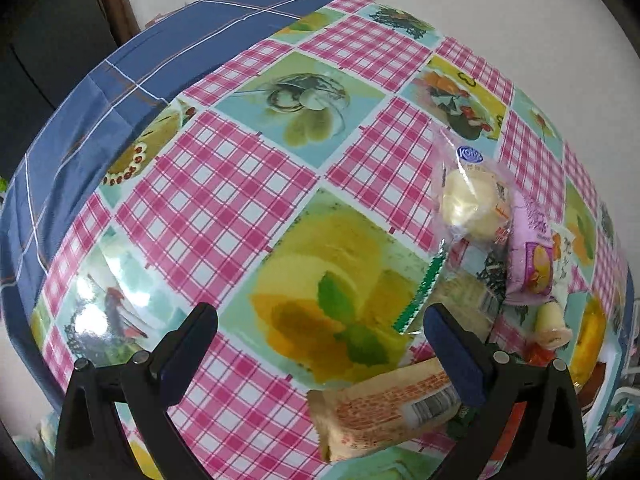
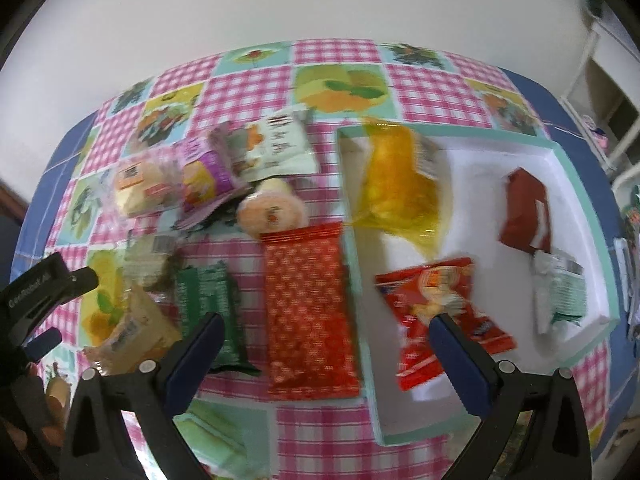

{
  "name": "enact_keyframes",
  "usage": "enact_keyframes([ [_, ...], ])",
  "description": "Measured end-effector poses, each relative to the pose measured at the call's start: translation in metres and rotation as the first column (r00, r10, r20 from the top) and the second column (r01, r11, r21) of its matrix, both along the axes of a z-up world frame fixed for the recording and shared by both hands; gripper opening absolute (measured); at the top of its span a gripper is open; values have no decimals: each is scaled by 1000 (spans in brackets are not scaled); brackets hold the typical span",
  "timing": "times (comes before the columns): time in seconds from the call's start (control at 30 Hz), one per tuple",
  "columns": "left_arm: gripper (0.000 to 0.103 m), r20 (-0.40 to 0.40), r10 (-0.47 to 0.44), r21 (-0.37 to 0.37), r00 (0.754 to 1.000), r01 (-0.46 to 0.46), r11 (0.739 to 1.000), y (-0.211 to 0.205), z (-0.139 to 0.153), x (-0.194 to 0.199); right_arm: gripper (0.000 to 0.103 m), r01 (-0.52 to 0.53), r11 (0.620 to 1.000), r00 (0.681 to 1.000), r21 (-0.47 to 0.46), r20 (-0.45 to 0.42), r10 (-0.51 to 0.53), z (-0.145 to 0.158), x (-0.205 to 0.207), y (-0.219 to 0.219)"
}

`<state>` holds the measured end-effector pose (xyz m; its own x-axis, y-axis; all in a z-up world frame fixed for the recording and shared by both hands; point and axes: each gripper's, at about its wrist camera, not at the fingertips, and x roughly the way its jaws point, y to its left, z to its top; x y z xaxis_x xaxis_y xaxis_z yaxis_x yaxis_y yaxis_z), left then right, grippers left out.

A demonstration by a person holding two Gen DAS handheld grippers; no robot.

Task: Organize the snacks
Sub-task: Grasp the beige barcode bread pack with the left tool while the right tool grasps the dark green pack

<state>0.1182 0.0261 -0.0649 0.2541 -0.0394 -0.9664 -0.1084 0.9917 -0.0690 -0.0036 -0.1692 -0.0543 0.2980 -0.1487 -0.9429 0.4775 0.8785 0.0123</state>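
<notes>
While four packets lie in the tray [image 2: 576, 184], I count about seven snacks left on the table [image 2: 332, 56], among them the red packet [image 2: 308, 312]. Both my grippers, left [image 1: 320, 344] and right [image 2: 326, 344], are spread wide and empty.

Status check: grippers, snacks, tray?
Left gripper and right gripper open, empty. Four packets in tray; orange packet beside it. Nothing blocking.
</notes>
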Motion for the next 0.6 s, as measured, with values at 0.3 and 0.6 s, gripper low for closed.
enact_keyframes([
  [0.3,102,-42,29,32,999,-28,999,13,-6,-3,100,-116,993,993,-30,-7,116,-15,23,39],
  [0.6,102,5,-113,74,994,112,991,-6,12,4,62,-161,987,987,-10,2,161,-21,33,54],
])
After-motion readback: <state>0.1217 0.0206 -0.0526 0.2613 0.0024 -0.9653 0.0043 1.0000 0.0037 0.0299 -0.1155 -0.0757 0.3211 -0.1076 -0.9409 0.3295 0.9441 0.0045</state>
